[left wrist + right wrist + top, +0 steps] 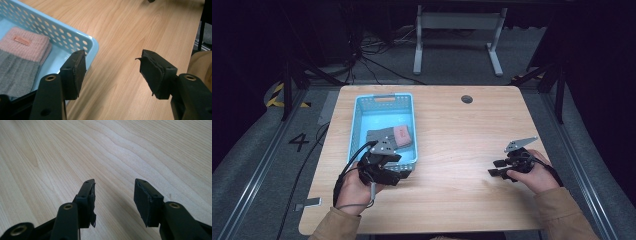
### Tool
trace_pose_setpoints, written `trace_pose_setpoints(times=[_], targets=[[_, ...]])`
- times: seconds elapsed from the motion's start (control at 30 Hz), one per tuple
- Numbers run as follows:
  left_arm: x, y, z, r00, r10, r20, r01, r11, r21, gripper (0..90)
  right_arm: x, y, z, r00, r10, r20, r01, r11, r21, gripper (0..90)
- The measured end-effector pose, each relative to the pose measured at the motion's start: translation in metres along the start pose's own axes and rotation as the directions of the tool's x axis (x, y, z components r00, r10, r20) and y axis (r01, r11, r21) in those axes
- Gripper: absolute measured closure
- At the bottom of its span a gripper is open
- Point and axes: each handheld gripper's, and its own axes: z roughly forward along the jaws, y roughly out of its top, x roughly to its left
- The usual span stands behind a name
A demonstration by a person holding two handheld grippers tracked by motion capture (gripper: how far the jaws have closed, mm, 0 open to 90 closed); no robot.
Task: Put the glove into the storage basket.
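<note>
A light blue perforated basket (353, 125) stands on the left half of the wooden table (462, 145). Inside it lies a folded knitted piece (394, 135), grey with a pink end. My left gripper (401, 171) is at the basket's near right corner, pointing right. In the left gripper view its jaws (113, 72) stand open over bare wood, with the basket's corner (62, 35) and the knitted piece (25, 55) to their left. My right gripper (494, 168) rests low at the table's right side. Its jaws (115, 200) are open with nothing between them.
A round cable hole (467, 99) sits near the table's far edge. Beyond the table are a white desk frame (457, 35) and cables on the floor. A tan sleeve (200, 65) shows at the right edge of the left gripper view.
</note>
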Motion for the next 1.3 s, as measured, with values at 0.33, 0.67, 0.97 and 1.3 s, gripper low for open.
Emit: trace_pose_setpoints(times=[0.33, 0.67, 0.97, 1.3], targets=[[-0.001, -0.032, 0.030, 0.9998, 0.000, 0.022, -0.001, 0.9995, 0.031, 35.1, -0.002, -0.003, 0.002, 1.0000, -0.006, 0.005, 0.006, 1.000, -0.002, 49.8], [-0.007, -0.049, 0.058, 0.9991, 0.042, -0.005, -0.042, 0.9986, 0.032, 34.7, -0.004, -0.007, 0.008, 0.9989, -0.044, 0.017, 0.045, 0.998, -0.034, 46.8], [-0.010, -0.053, 0.073, 0.9987, 0.050, -0.009, -0.050, 0.9983, 0.031, 33.8, -0.001, -0.010, 0.016, 0.9965, -0.076, 0.036, 0.078, 0.995, -0.066, 46.9], [-0.013, -0.052, 0.077, 0.9989, 0.047, 0.001, -0.047, 0.9982, 0.038, 33.3, 0.006, -0.009, 0.025, 0.9939, -0.100, 0.046, 0.104, 0.991, -0.086, 46.5]])
